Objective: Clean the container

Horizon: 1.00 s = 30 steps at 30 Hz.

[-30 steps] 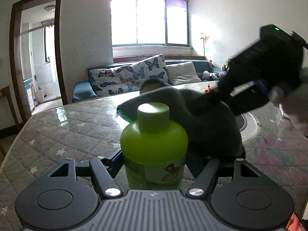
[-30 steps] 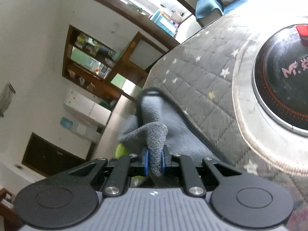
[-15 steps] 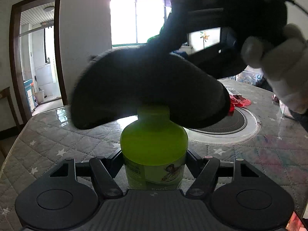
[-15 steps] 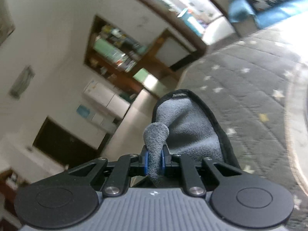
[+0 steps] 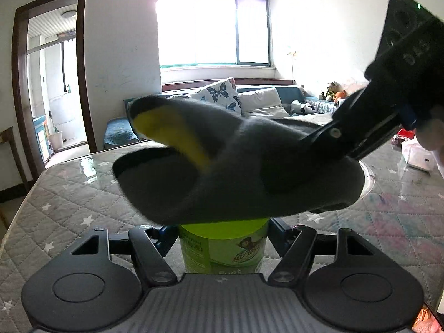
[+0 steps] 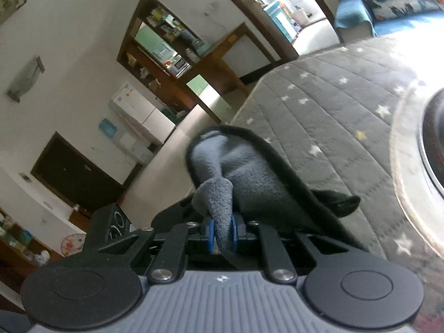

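Observation:
My left gripper (image 5: 223, 238) is shut on a lime-green plastic bottle (image 5: 223, 245) that stands upright on the quilted table. Its cap and shoulders are hidden under a grey cloth (image 5: 238, 177) with a yellow underside. My right gripper (image 6: 221, 233) is shut on a fold of that grey cloth (image 6: 244, 177). It comes in from the upper right in the left wrist view (image 5: 369, 127) and holds the cloth draped over the bottle's top.
The table has a grey quilted cover with stars (image 5: 63, 194). A round black cooktop (image 6: 435, 138) is set into it on the right. A white box (image 5: 419, 158) lies at the far right. A sofa with pillows (image 5: 249, 100) stands behind.
The right gripper lifted the cloth off the table behind the bottle, swung it above the cap, then lowered it over the bottle's top. The left gripper and bottle stayed still.

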### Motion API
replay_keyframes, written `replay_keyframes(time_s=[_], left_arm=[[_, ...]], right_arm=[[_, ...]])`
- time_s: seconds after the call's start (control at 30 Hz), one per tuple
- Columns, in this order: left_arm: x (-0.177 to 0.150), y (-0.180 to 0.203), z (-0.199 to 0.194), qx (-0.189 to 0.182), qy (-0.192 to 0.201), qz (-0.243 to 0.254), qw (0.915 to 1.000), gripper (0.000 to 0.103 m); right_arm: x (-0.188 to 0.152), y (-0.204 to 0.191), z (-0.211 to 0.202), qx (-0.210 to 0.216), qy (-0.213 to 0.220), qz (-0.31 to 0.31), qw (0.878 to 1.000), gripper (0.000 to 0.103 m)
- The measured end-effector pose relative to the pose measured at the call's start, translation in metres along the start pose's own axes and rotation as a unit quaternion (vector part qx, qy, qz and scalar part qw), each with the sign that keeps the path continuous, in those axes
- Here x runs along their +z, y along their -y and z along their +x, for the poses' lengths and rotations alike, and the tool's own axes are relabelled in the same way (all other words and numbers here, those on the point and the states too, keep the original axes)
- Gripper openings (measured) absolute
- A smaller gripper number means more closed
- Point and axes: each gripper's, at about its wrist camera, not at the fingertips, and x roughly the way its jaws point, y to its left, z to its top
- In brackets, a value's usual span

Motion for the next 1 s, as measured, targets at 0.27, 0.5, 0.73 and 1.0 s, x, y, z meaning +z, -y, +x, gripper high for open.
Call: replay_keyframes(time_s=[0.27,0.5,0.73,1.0], left_arm=[[0.000,0.001,-0.002,0.000,-0.002,-0.002,1.0000,0.071],[0.002,0.000,-0.001,-0.002,-0.003,0.000,1.0000,0.071],[0.002,0.001,-0.004,-0.003,-0.003,0.003,1.0000,0.071],[0.052,0.018,0.019,-0.002,-0.011,0.005,0.9999,0.071]], right_arm=[[0.028,0.025,-0.016,0.019,0.050,0.067,0.996,0.011],[0.060,0.031,0.021,0.024,0.042,0.075,0.996,0.011],[0.050,0.065,0.033,0.042,0.033,0.131,0.990,0.011],[0.039,0.100,0.044,0.036,0.030,0.193,0.980,0.011]])
